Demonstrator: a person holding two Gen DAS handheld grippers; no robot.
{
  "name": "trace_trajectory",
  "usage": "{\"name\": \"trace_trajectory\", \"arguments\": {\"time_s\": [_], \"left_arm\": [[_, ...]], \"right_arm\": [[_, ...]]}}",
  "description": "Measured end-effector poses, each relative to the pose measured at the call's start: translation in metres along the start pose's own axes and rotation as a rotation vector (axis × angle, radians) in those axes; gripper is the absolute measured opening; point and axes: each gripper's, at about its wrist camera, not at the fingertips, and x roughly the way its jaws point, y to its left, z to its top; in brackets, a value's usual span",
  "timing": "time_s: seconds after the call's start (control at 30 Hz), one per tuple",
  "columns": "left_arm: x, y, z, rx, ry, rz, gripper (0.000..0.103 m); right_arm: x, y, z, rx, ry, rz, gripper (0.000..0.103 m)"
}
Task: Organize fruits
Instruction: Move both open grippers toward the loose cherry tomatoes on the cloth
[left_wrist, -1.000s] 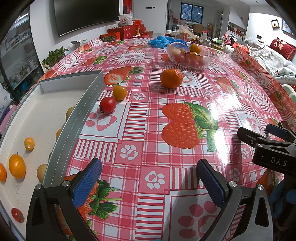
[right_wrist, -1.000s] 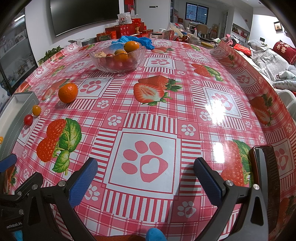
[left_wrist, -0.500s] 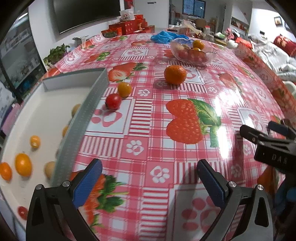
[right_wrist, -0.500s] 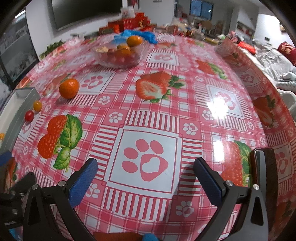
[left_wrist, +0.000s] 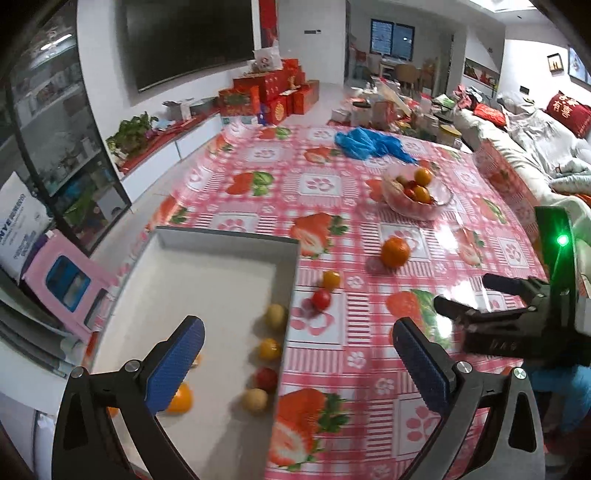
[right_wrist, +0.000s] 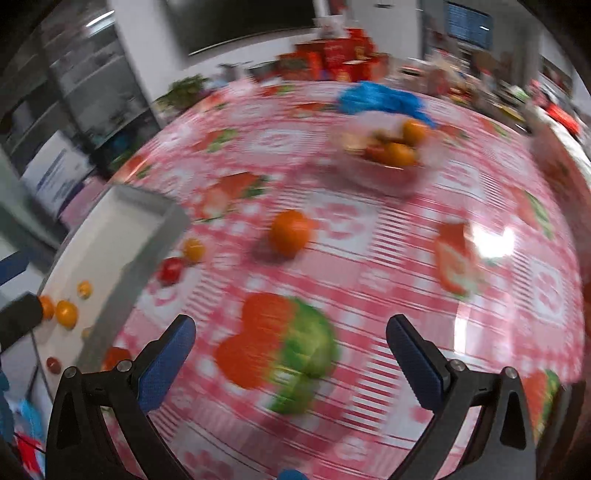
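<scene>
A white tray (left_wrist: 207, 288) with a grey rim lies at the table's left and holds several small fruits. Just right of its rim lie a red tomato (left_wrist: 320, 299) and a small yellow tomato (left_wrist: 331, 279). An orange (left_wrist: 395, 252) sits farther right. A glass bowl (left_wrist: 415, 192) of fruit stands at the back. My left gripper (left_wrist: 297, 365) is open and empty, raised above the tray's right rim. My right gripper (right_wrist: 291, 360) is open and empty above the tablecloth; its view is blurred and shows the orange (right_wrist: 290, 232), both tomatoes (right_wrist: 171, 267) and the tray (right_wrist: 107, 254).
A blue plastic bag (left_wrist: 369, 144) lies behind the bowl. The right gripper's black body (left_wrist: 517, 321) shows at the right of the left wrist view. A pink box (left_wrist: 62, 280) stands off the table's left edge. Red gift boxes (left_wrist: 273, 92) are stacked by the far wall.
Both grippers have risen well above the table. The left one now looks down on the tray. The right one has swung left, and its view is blurred by motion.
</scene>
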Motion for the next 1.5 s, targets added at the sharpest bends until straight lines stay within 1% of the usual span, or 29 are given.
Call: {"name": "trace_trajectory", "arguments": {"time_s": [0.03,0.1,0.13,0.17,0.2,0.27,0.33,0.4,0.5,0.53,0.57,0.63,0.7,0.77,0.8,0.9,0.97,1.03,1.13,1.2,1.33,1.37,1.4,1.43,1.47,1.5], "left_arm": [[0.001,0.000,-0.002,-0.005,0.003,-0.004,0.103],[0.005,0.000,-0.015,-0.017,0.014,-0.033,0.103],[0.005,-0.001,-0.022,-0.018,0.013,-0.039,0.103],[0.006,-0.003,-0.030,-0.014,0.009,-0.040,0.103],[0.006,-0.005,-0.035,-0.010,0.006,-0.034,0.103],[0.007,-0.006,-0.047,-0.001,0.001,-0.023,0.103],[0.007,-0.005,-0.053,-0.004,-0.002,-0.025,0.103],[0.007,-0.001,-0.055,-0.021,-0.008,-0.026,0.103],[0.009,0.008,-0.057,-0.058,-0.006,-0.026,0.103],[0.010,0.011,-0.058,-0.066,-0.005,-0.025,0.103],[0.012,0.013,-0.060,-0.074,-0.004,-0.024,0.103],[0.014,0.015,-0.063,-0.082,-0.001,-0.020,0.103],[0.016,0.017,-0.067,-0.089,0.004,-0.018,0.103],[0.017,0.017,-0.069,-0.094,0.008,-0.023,0.103],[0.017,0.017,-0.071,-0.094,0.010,-0.026,0.103],[0.018,0.018,-0.074,-0.089,0.015,-0.019,0.103],[0.018,0.018,-0.076,-0.094,0.021,-0.021,0.103],[0.017,0.019,-0.077,-0.104,0.021,-0.024,0.103],[0.014,0.017,-0.079,-0.103,0.012,-0.027,0.103],[0.014,0.014,-0.079,-0.099,0.011,-0.029,0.103],[0.014,0.004,-0.081,-0.083,0.010,-0.047,0.103],[0.014,0.002,-0.081,-0.079,0.010,-0.049,0.103],[0.015,-0.002,-0.082,-0.070,0.011,-0.053,0.103],[0.015,-0.005,-0.083,-0.066,0.013,-0.055,0.103],[0.015,-0.007,-0.084,-0.061,0.015,-0.060,0.103],[0.016,-0.011,-0.084,-0.055,0.019,-0.063,0.103]], "right_arm": [[0.005,0.007,0.001,-0.015,0.006,0.015,0.100],[0.017,0.021,0.005,-0.034,0.024,0.042,0.092],[0.022,0.024,0.007,-0.036,0.032,0.052,0.087],[0.028,0.030,0.009,-0.040,0.045,0.071,0.081],[0.032,0.034,0.010,-0.046,0.052,0.082,0.079],[0.039,0.044,0.012,-0.078,0.059,0.091,0.077],[0.045,0.052,0.017,-0.107,0.053,0.081,0.077],[0.050,0.052,0.024,-0.093,0.043,0.072,0.077],[0.056,0.052,0.034,-0.054,0.028,0.082,0.074],[0.059,0.054,0.038,-0.052,0.030,0.088,0.072],[0.062,0.056,0.040,-0.055,0.034,0.091,0.068],[0.068,0.060,0.043,-0.056,0.040,0.106,0.065],[0.073,0.063,0.047,-0.045,0.043,0.120,0.059],[0.076,0.067,0.051,-0.041,0.048,0.142,0.045],[0.078,0.069,0.051,-0.040,0.055,0.158,0.043],[0.080,0.073,0.050,-0.043,0.060,0.164,0.042],[0.079,0.071,0.045,-0.032,0.077,0.206,0.042],[0.074,0.070,0.040,-0.052,0.087,0.221,0.042],[0.059,0.067,0.025,-0.108,0.102,0.212,0.042],[0.050,0.059,0.008,-0.126,0.131,0.202,0.042],[0.030,0.039,-0.014,-0.140,0.136,0.170,0.041],[0.024,0.032,-0.019,-0.131,0.138,0.171,0.043],[0.019,0.027,-0.021,-0.125,0.131,0.165,0.048],[0.014,0.023,-0.021,-0.120,0.116,0.149,0.062],[0.008,0.019,-0.020,-0.115,0.087,0.121,0.071],[0.004,0.018,-0.018,-0.114,0.069,0.111,0.071]]}}
